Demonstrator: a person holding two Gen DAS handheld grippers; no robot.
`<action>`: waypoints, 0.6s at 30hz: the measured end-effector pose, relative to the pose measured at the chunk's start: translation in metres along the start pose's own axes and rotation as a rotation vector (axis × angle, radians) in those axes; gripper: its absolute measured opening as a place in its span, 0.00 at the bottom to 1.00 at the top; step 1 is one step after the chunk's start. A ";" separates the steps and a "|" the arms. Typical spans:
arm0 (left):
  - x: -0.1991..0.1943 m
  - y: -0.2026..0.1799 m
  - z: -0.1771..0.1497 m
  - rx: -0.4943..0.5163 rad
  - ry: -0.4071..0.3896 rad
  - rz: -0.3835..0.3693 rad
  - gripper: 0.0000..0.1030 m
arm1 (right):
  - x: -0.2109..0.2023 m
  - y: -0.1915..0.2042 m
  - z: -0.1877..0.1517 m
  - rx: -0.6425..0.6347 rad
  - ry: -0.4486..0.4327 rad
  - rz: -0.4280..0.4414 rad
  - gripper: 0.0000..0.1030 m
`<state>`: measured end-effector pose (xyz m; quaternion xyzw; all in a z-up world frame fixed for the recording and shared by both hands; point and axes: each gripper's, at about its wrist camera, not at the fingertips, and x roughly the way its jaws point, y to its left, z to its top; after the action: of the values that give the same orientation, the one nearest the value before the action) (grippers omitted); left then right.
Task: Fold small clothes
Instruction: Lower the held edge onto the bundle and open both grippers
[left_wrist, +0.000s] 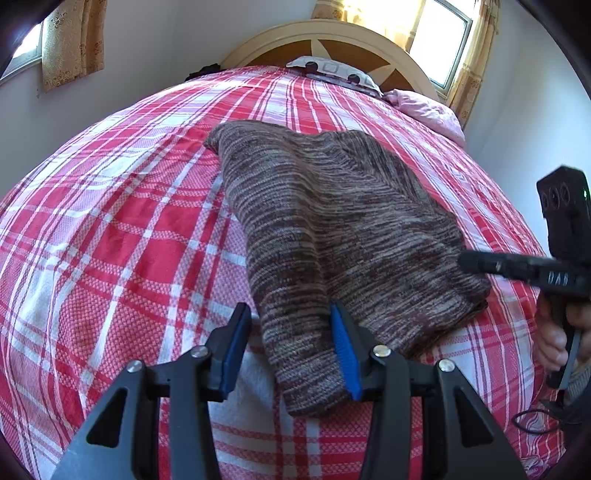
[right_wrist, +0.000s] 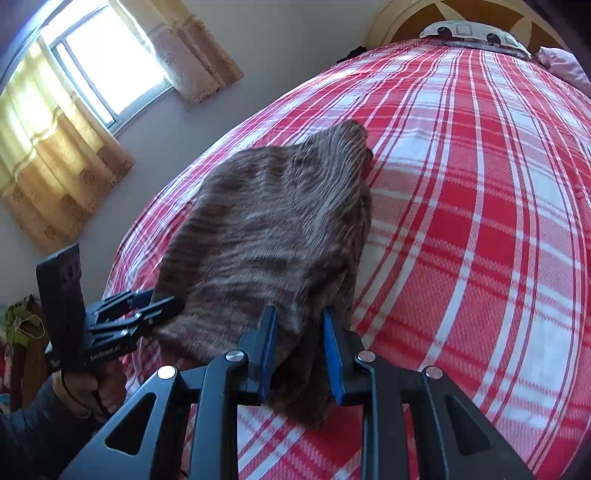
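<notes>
Two tools work over one bed (left_wrist: 110, 229), each gripped in a person's hand. Brown-and-grey marled knit garment (left_wrist: 332, 221) lies on the red, pink and white plaid bedcover, mid-frame in the left wrist view, partly folded with a long flap running toward the camera.

Left tool (left_wrist: 291, 347): fingers well apart, blue pads showing. The near flap of the knit lies between them, close against the right-hand pad (left_wrist: 345, 354); a gap shows beside the left-hand pad. Not pinching the cloth.

Right tool (right_wrist: 300, 354): in its own view, low centre, blue pads stand narrowly apart with a bunched fold of the knit between them. The fold hangs down below the fingers and the cloth rises toward them, blurred. Clamped on the garment, as far as the pads show.

Cross-views: the right tool's black tip enters from the right edge of the left wrist view, touching the knit's right side, with the hand (left_wrist: 554, 339) on its grip below. The left tool appears lower left in the right wrist view, tips at the knit's near left edge.

Background: headboard (left_wrist: 332, 40) top centre, patterned pillow (left_wrist: 332, 70), pink bedding (left_wrist: 428, 110) upper right, window with yellow curtains (right_wrist: 48, 155) at upper left of the right wrist view.
</notes>
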<state>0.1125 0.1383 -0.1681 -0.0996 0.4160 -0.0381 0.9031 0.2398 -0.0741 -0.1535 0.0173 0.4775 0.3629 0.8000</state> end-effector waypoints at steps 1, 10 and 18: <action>-0.001 -0.001 -0.002 0.009 0.000 0.008 0.47 | 0.003 0.002 -0.004 -0.007 0.015 -0.020 0.25; -0.007 0.002 -0.013 0.048 -0.023 0.041 0.62 | -0.008 0.006 -0.019 -0.025 0.033 -0.087 0.07; -0.006 0.005 -0.012 0.040 -0.019 0.059 0.71 | -0.004 -0.004 -0.019 0.047 0.033 -0.065 0.07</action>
<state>0.0994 0.1418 -0.1728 -0.0696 0.4092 -0.0187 0.9096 0.2261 -0.0859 -0.1628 0.0146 0.4992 0.3259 0.8027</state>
